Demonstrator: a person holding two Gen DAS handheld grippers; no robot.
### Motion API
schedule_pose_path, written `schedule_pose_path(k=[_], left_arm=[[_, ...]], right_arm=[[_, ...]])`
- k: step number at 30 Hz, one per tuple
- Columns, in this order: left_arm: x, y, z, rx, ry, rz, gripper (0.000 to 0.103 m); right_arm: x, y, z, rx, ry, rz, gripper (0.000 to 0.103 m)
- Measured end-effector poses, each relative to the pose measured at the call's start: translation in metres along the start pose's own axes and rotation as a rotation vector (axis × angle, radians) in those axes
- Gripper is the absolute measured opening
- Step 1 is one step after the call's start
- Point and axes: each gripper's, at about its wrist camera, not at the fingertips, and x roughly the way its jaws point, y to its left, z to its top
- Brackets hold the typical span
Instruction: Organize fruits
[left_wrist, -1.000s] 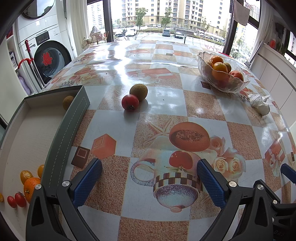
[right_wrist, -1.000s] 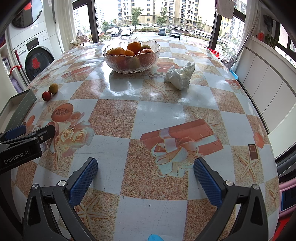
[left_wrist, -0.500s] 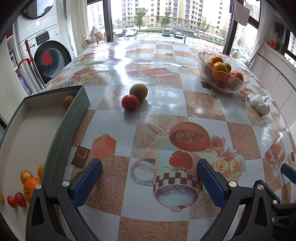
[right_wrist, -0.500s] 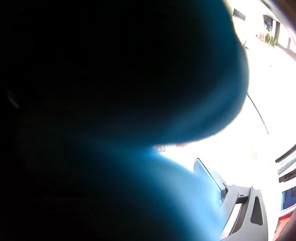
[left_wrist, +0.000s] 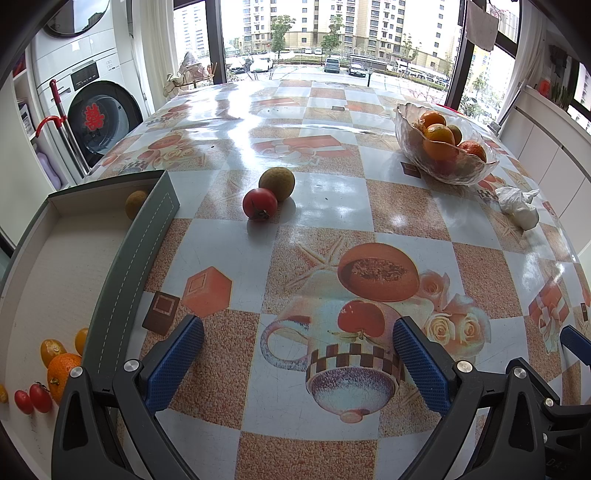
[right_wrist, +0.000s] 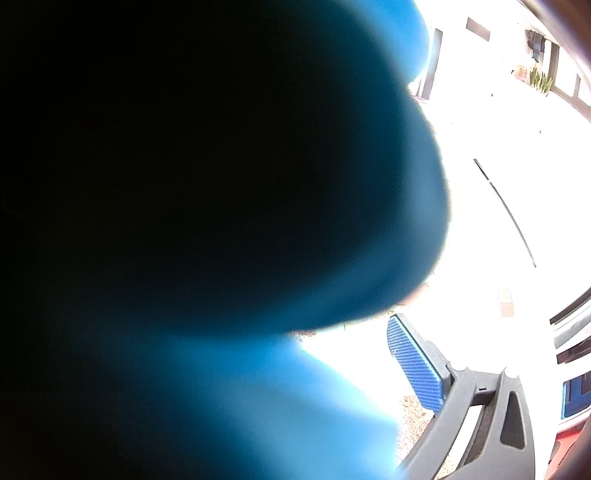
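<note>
Surface (left_wrist: 332, 229): I am seeing nothing moving here.
Tray (left_wrist: 122, 258): is holding small fruits already.
Right view: a blue blur (right_wrist: 221, 221) is now covering it; state unclear.
Left hand-held gripper (left_wrist: 295, 354): is staying wide, empty.
Tomato (left_wrist: 259, 204): is waiting mid-surface.

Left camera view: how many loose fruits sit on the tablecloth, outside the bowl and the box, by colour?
Red tomato: 1
Greenish-brown round fruit: 1
Total: 2
</note>
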Motion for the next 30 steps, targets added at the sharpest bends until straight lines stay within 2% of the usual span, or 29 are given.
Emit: schedule_pose_path(k=[30], left_arm=[[0.0002,-0.0002,-0.0001,0.000,0.000,0.000,0.103]], right_arm=[[0.0007,-0.0004,-0.0005,0.001,0.001,0.000,0.103]])
